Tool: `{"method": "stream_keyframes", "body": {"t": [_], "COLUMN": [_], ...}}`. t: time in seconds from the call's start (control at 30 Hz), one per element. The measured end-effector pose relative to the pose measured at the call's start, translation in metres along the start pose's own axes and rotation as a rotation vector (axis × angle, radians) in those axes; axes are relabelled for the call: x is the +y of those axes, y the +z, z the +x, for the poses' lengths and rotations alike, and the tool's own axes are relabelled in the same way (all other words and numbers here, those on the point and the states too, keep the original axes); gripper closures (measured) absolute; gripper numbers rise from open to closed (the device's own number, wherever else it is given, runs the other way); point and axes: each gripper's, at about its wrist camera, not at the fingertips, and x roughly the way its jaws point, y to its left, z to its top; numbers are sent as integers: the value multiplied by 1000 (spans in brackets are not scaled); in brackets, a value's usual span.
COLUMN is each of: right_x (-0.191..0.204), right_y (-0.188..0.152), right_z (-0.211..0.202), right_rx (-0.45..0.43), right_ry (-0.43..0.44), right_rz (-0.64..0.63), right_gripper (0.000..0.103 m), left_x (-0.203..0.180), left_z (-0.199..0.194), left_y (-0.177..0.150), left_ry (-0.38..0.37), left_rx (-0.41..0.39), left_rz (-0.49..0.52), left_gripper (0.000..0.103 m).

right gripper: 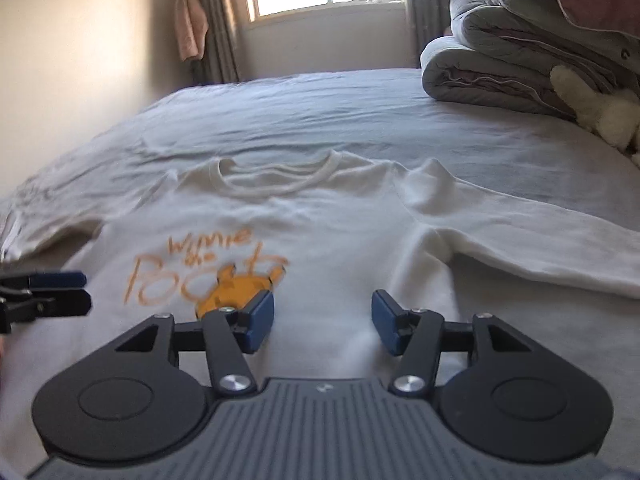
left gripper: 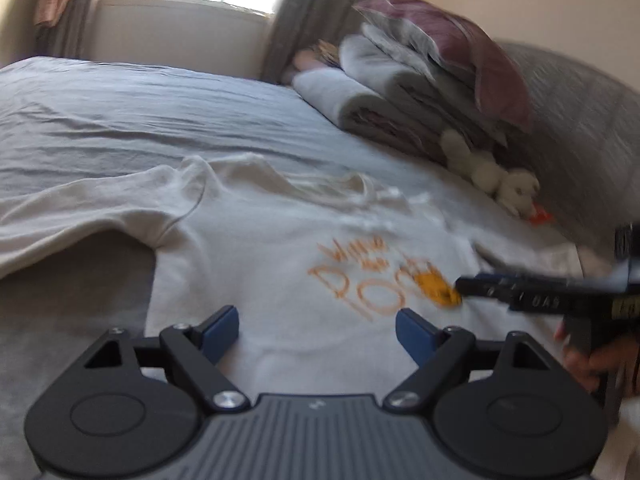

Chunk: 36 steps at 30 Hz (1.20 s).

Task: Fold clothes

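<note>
A white long-sleeved sweatshirt (left gripper: 280, 248) (right gripper: 340, 240) with an orange "Winnie the Pooh" print lies face up on the bed, collar away from me and both sleeves spread out. My left gripper (left gripper: 318, 332) hovers open over its lower front, nothing between the blue pads. The right gripper (right gripper: 323, 320) is also open over the lower front, just right of the print. In the left wrist view the right gripper (left gripper: 464, 286) reaches in from the right beside the orange print. The left gripper (right gripper: 86, 292) shows at the left edge of the right wrist view.
The bed has a pale grey sheet (left gripper: 160, 112) (right gripper: 320, 108). A stack of folded duvets (left gripper: 400, 92) (right gripper: 500, 64) and a white plush toy (left gripper: 492, 180) (right gripper: 592, 108) sit at its right side. A person's hand (left gripper: 592, 360) holds the right gripper. A window and curtains are behind.
</note>
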Motion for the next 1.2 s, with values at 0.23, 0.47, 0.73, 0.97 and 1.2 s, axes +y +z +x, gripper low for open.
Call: {"method": "stream_keyframes", "body": {"t": [0.23,0.47,0.73,0.97,1.2], "right_x": [-1,2,-13,-14,-18], "right_y": [-26,-57,-61,-63,-63], "right_z": [-36,-77,-103,-118,-131], "right_rx": [48,62,191,308,414], "right_ry": [-6,-7,42,44,26], "right_rz": [-148,-266,-322,-372,-401], "right_gripper": [43,41,40,38,30], "left_x": [-15,-24,-31,-54,-74], "left_z": [-30,-60,-81,-84,-86], "left_y": [-23,-35,-36,-38,-37], "left_ry": [9,-14,-81,-49,-35], "left_rx": [47,137,327,458,633], "left_rz": [200,322,436,507,581], "left_gripper": [16,15,14,13,10]}}
